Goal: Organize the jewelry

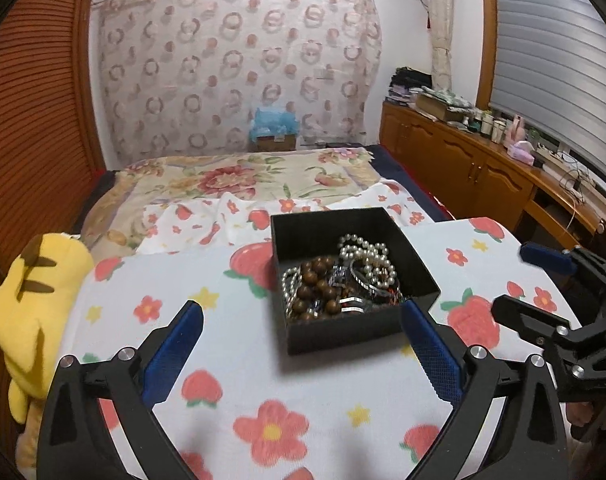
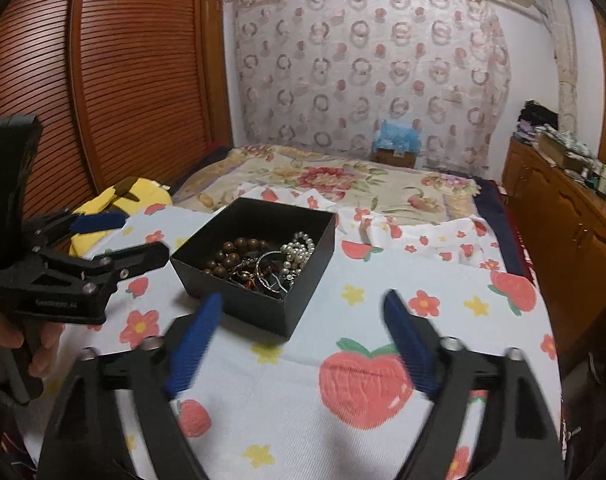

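Two grippers, left (image 1: 301, 322) and right (image 2: 303, 312), jaws wide; bead-and-pearl jewelry (image 1: 335, 280) inside black box (image 1: 415, 264).

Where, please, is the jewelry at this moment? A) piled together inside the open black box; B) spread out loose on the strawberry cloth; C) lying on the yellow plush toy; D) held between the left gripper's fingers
A: the pearl strands and the brown bead bracelet lie tangled inside the open black box, while the left gripper and the right gripper are both open and hold nothing.
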### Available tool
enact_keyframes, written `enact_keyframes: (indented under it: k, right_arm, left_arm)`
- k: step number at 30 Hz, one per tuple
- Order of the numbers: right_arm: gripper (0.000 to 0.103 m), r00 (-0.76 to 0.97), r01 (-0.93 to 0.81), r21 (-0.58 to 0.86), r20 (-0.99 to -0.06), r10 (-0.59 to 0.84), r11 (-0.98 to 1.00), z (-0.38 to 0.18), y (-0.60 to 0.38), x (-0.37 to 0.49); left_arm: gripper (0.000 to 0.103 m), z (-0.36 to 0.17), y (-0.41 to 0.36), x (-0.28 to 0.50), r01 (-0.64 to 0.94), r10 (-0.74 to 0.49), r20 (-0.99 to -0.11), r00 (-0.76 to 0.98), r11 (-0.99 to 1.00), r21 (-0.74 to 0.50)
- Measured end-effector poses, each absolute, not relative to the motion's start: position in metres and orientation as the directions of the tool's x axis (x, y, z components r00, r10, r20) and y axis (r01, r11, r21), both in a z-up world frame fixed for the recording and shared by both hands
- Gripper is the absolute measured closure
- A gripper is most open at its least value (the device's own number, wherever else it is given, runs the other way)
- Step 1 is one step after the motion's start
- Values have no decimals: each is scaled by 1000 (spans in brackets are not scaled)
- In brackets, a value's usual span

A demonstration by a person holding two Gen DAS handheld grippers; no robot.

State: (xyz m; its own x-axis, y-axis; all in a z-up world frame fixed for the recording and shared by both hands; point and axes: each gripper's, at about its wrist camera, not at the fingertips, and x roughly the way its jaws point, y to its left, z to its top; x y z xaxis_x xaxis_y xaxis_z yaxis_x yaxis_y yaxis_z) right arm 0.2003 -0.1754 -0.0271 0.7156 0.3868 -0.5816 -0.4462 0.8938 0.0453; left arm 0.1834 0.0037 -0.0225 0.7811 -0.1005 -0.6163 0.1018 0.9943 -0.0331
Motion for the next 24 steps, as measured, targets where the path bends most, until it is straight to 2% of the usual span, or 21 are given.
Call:
enact_keyframes:
  k: [13,24]
  right_arm:
    - [2,793,-375,92,-484,370,922,4,-198,141]
    - [2,844,-336,91,-413,343,937,19,-212,98]
  left_arm:
    - [8,7,-7,106,73,-78,-535,841,997,-30]
    - [8,15,-11,62,41,-39,-501,865,999,-6]
